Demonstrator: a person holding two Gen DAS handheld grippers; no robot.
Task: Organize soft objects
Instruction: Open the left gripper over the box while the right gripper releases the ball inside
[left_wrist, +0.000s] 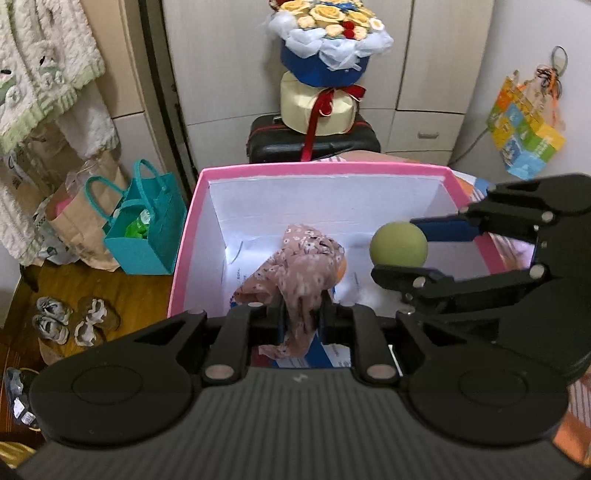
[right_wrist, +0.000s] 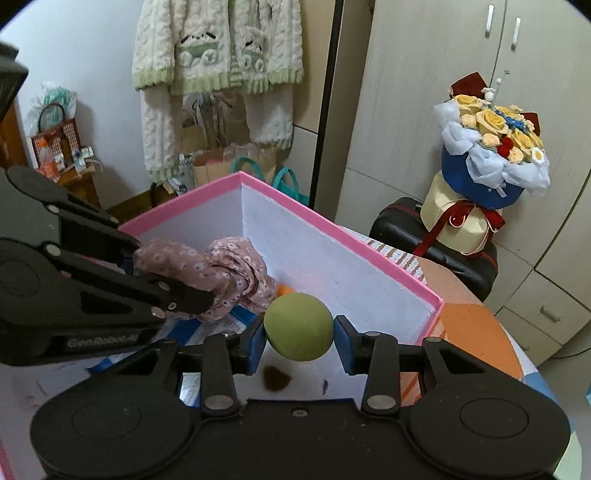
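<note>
left gripper clamped, right gripper clamped

A green ball is clamped between the blue pads of the right gripper, above the white floor of a pink-rimmed box. To the left, a floral pink cloth is pinched by the left gripper over the same box. A small brown stain is seen on the box floor below the ball.

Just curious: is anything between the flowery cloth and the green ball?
In the right wrist view, an orange object peeks out between the floral cloth and the green ball, mostly hidden.
</note>
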